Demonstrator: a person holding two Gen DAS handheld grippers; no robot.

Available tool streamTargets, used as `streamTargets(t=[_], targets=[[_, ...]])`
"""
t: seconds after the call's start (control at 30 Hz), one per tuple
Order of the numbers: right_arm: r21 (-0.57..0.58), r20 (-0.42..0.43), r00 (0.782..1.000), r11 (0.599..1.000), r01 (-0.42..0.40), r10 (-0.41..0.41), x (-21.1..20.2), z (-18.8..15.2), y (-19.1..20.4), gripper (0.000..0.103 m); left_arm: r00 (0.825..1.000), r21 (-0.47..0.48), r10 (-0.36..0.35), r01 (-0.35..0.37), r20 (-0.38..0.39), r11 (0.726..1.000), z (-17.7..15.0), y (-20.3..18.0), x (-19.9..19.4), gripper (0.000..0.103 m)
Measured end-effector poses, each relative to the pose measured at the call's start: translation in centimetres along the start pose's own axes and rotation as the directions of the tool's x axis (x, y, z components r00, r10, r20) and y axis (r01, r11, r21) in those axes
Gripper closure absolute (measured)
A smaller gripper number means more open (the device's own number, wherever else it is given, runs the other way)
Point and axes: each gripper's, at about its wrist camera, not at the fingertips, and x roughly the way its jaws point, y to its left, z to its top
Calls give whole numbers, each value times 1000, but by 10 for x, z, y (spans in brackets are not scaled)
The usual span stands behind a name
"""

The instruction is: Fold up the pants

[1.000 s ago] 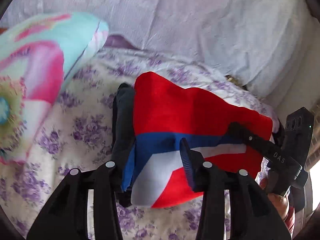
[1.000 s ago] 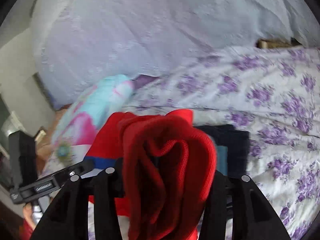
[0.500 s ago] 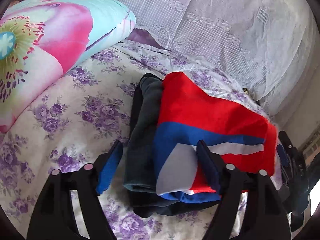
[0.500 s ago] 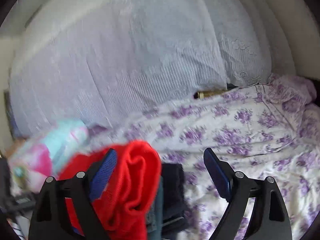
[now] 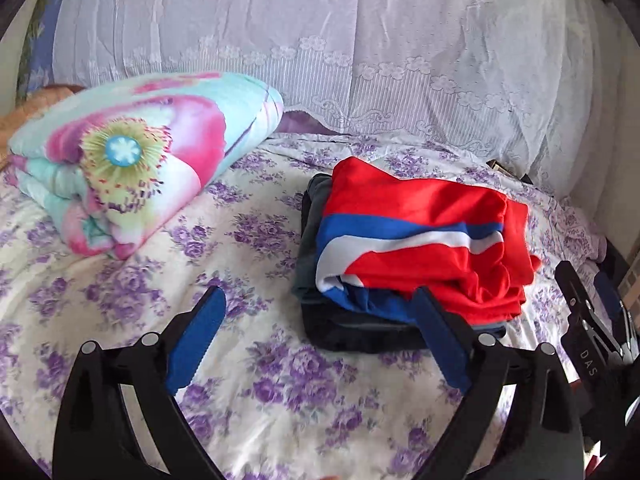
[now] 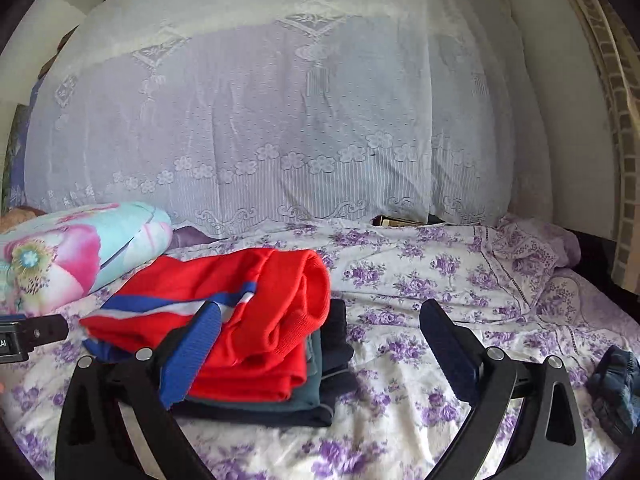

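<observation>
Resting folded on top of a stack of dark garments point(image 5: 320, 320), the red pants point(image 5: 420, 240) with their blue and white stripes sit on the purple-flowered bedsheet point(image 5: 240, 380). You hold your left gripper point(image 5: 320, 344) just in front of the stack with its blue-padded fingers spread wide and gripping nothing. Your right gripper point(image 6: 320, 356) is likewise spread, its left finger point(image 6: 192, 356) in front of the red fabric and its right one over bare sheet. A floral quilt point(image 5: 132, 160) lies folded to the left, well apart from the stack. White lace drapery point(image 6: 280, 120) hangs behind the bed.
</observation>
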Motion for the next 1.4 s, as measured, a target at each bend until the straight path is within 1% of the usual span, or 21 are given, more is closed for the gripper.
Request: streamTargets(t=[0.1,0.13,0.2,0.33,0.43,0.5,0.6,0.7,0.77,0.87,1.07,1.2,1.3,1.33,1.4], targets=[[-7,-29,999,1000,-14,13,-26,-8,9,4,997,64,61,-65,52,996,-19,-7,-31,7],[-8,-29,1000,1000,-10,10,-36,-9,11,4,994,78,81,-86,69,993,-26,-8,-40,5],[3,-26,1000,1000,-9,9,-55,-12,11,3,990,94,109,-117,87,989,-35,-9,-56,5],[90,-40,999,996,-17,21,-85,-17,0,3,988,88,118,-128,103,988,-46,-6,-85,5],[176,-45,998,984,-23,32,-97,-21,-12,3,981,100,142,-155,129,983,-52,-8,-103,5],[201,-49,998,979,-38,49,-96,-23,-16,3,978,117,143,-161,150,980,-54,-10,-110,5],[175,-92,994,983,-48,64,-85,-25,-10,3,981,122,121,-140,149,983,-52,-11,-113,5],[150,-127,988,987,-66,86,-76,-27,-2,3,980,115,121,-140,155,983,-51,-9,-114,5],[137,-126,987,987,-81,98,-74,-27,1,3,979,110,124,-143,160,984,-50,-7,-115,5],[122,-129,985,988,-95,111,-72,-26,6,3,982,101,118,-133,145,986,-49,-4,-114,5],[113,-132,985,989,-96,111,-72,-26,8,3,987,98,94,-107,127,989,-50,-4,-113,5],[115,-136,984,989,-96,112,-71,-27,8,3,983,117,80,-100,165,988,-52,-9,-118,5],[123,-137,984,988,-97,114,-71,-26,7,3,977,121,100,-124,190,985,-54,-12,-121,5],[126,-138,984,987,-97,114,-71,-26,7,3,977,121,100,-124,189,985,-53,-12,-121,5],[132,-141,983,987,-96,115,-71,-26,6,3,983,124,80,-101,165,987,-53,-12,-119,5]])
